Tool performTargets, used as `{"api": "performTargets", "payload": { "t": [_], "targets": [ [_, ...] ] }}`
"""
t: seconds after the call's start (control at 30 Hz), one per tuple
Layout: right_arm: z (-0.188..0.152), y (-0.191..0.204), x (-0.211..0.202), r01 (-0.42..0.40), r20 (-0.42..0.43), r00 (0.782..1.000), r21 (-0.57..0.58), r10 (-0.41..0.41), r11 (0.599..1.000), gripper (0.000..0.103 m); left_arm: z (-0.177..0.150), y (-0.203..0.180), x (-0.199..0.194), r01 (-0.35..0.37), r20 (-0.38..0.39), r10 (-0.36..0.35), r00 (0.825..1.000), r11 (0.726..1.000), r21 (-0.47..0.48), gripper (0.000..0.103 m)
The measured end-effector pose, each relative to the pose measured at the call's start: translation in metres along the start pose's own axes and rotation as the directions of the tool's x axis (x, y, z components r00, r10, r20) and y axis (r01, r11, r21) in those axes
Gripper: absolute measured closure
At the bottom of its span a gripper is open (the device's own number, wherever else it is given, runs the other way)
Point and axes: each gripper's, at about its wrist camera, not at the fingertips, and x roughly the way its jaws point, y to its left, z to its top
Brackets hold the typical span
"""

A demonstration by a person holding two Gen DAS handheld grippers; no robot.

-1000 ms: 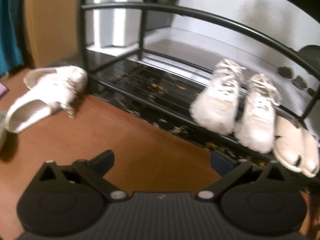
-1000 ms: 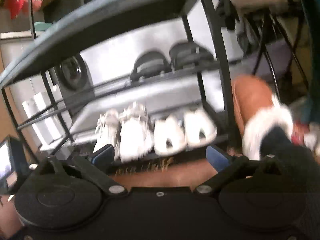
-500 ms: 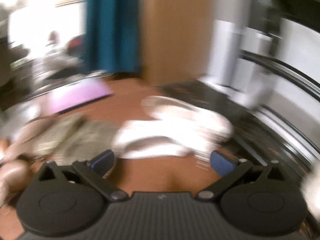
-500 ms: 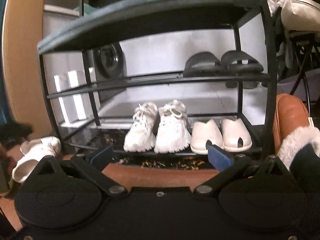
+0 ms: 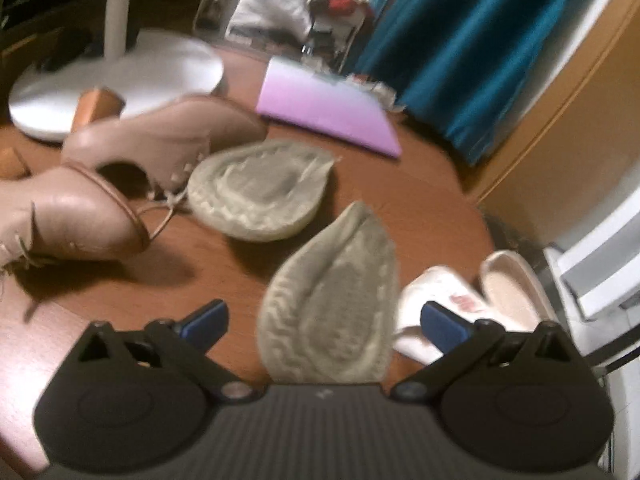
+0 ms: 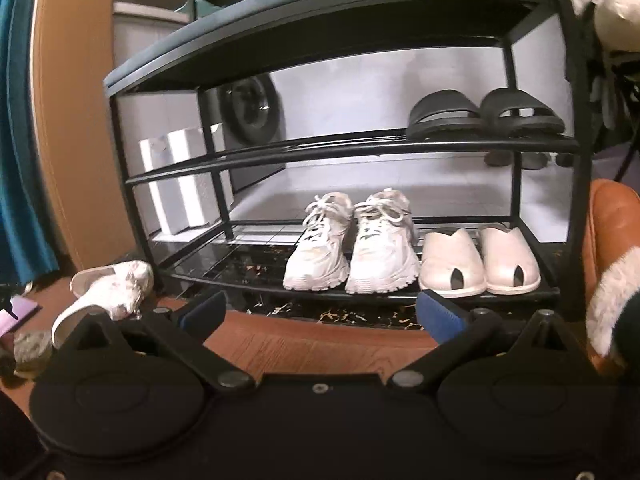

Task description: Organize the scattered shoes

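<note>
My left gripper is open over the wooden floor, and one grey knitted slipper lies sole-up between its fingers. A second grey slipper lies farther off. Two tan lace-up heeled boots lie on their sides at the left. A white slide sandal and a pale flat shoe rest beside the right finger. My right gripper is open and faces the black shoe rack. White sneakers and cream clogs sit on the bottom shelf, black slides on the middle one.
A purple mat, a white round stand base and a teal curtain stand beyond the shoes. A white sandal pair lies left of the rack. A brown fur-lined boot stands at its right.
The left gripper has swung left, away from the rack, and now points at the scattered slippers and boots. The right gripper has steadied on the rack, slightly closer.
</note>
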Motion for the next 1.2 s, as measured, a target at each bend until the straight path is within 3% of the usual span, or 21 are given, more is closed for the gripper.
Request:
{"api": "performTargets", "payload": {
  "t": [0.03,0.07,0.13,0.17,0.2,0.23,0.33,0.47,0.57,0.67,0.83,1.03,1.13,1.17,1.2],
  "targets": [
    [-0.001,0.001,0.001,0.0,-0.006,1.0,-0.001,0.0,1.0,0.0,0.001,0.004,0.012,-0.003,-0.049,0.003,0.999,1.0,-0.012,0.007],
    [-0.001,0.001,0.003,0.0,-0.013,1.0,-0.001,0.0,1.0,0.0,0.002,0.009,0.023,-0.006,-0.094,0.004,0.996,1.0,-0.023,0.018],
    [-0.003,0.002,0.007,0.002,-0.036,0.999,0.007,-0.002,1.0,0.0,0.0,0.016,0.03,0.049,-0.134,-0.057,0.989,0.997,-0.057,0.023],
    [-0.004,0.002,0.009,0.003,-0.046,0.999,0.01,-0.002,1.0,0.0,-0.001,0.019,0.032,0.091,-0.145,-0.102,0.984,0.993,-0.077,0.031],
    [-0.004,0.002,0.01,0.003,-0.051,0.999,0.011,-0.002,1.0,0.0,-0.002,0.023,0.034,0.132,-0.154,-0.146,0.977,0.986,-0.098,0.05],
    [-0.005,0.002,0.011,0.003,-0.054,0.999,0.011,-0.003,1.0,0.0,-0.003,0.024,0.035,0.16,-0.16,-0.175,0.971,0.982,-0.104,0.052],
    [-0.006,0.002,0.013,0.004,-0.064,0.998,0.021,-0.002,1.0,0.0,-0.005,0.018,0.019,0.147,-0.146,-0.141,0.979,0.989,0.033,0.056],
    [-0.008,0.0,0.013,0.004,-0.072,0.997,0.03,-0.002,1.0,0.0,-0.006,0.013,0.004,0.146,-0.113,-0.133,0.985,0.982,0.118,0.057],
    [-0.008,-0.001,0.012,0.009,-0.07,0.998,0.041,-0.006,0.999,0.0,-0.01,0.002,-0.024,0.133,-0.052,-0.123,0.991,0.948,0.289,0.057],
    [-0.007,-0.005,0.013,0.015,-0.079,0.997,0.066,-0.01,0.998,0.0,-0.011,0.009,-0.055,0.195,-0.018,-0.201,0.979,0.916,0.35,0.06],
    [-0.006,-0.012,0.012,-0.008,-0.088,0.996,0.153,0.021,0.988,0.0,-0.005,0.017,-0.102,0.277,0.064,-0.334,0.94,0.861,0.426,0.061],
    [-0.005,-0.012,0.007,-0.053,-0.078,0.995,0.179,0.068,0.982,0.0,-0.013,-0.015,-0.137,0.304,0.131,-0.43,0.893,0.793,0.528,0.062],
    [-0.005,-0.012,0.004,-0.076,-0.072,0.993,0.19,0.092,0.979,0.0,-0.019,-0.027,-0.151,0.34,0.157,-0.501,0.851,0.754,0.563,0.069],
    [-0.005,-0.012,0.004,-0.08,-0.071,0.993,0.193,0.095,0.978,0.0,-0.023,-0.031,-0.156,0.348,0.159,-0.524,0.837,0.732,0.586,0.082],
    [-0.002,-0.013,0.005,-0.082,-0.068,0.993,0.203,0.098,0.976,0.0,-0.028,-0.038,-0.163,0.368,0.145,-0.565,0.812,0.689,0.624,0.083]
  ]
}}
